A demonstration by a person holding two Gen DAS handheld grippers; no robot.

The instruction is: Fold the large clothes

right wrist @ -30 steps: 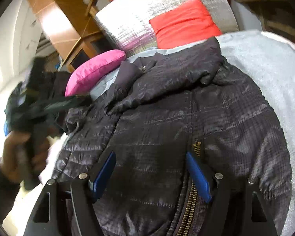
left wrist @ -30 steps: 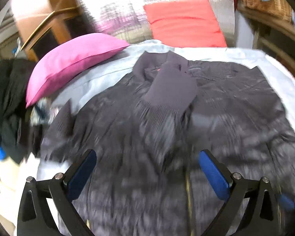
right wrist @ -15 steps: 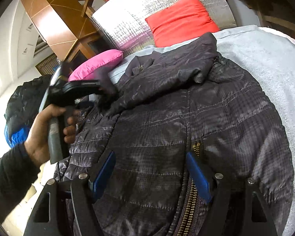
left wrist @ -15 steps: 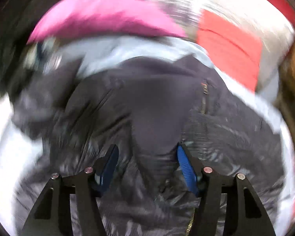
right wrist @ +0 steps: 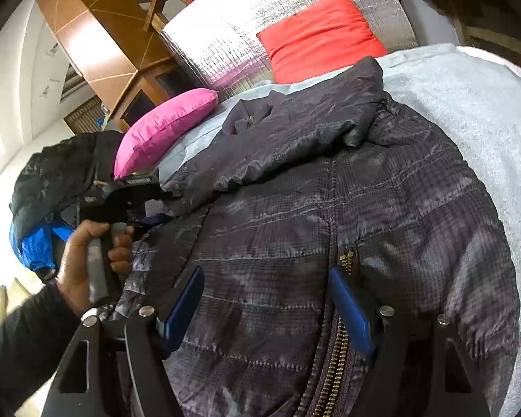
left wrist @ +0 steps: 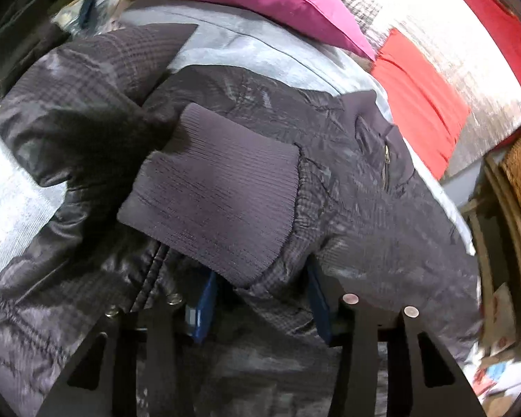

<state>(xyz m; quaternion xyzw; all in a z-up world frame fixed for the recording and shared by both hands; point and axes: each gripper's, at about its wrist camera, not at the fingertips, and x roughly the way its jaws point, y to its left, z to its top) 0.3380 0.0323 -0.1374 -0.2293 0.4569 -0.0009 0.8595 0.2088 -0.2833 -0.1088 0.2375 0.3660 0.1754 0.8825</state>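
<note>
A dark grey quilted jacket [right wrist: 347, 215] lies zipped, front up, on a pale grey bedcover [right wrist: 469, 111]. One sleeve is folded across its chest. In the left wrist view the sleeve's ribbed cuff [left wrist: 218, 191] lies just ahead of my left gripper [left wrist: 260, 299]. The jaws stand partly apart with sleeve fabric between the blue pads [left wrist: 205, 302]; a grip is not clear. In the right wrist view the left gripper [right wrist: 139, 208] sits at the jacket's left edge, held by a hand. My right gripper [right wrist: 267, 299] is open, low over the jacket's lower front beside the brass zipper [right wrist: 333, 365].
A pink pillow [right wrist: 163, 128] and a red pillow [right wrist: 319, 38] lie at the head of the bed against a silver quilted backrest [right wrist: 225, 34]. A black and blue jacket [right wrist: 45, 187] is heaped off the bed's left side. Wooden furniture [right wrist: 97, 45] stands behind.
My left gripper has swung left and dropped down onto the folded sleeve, its jaws narrowing around the fabric below the cuff. The right gripper has stayed in place, open.
</note>
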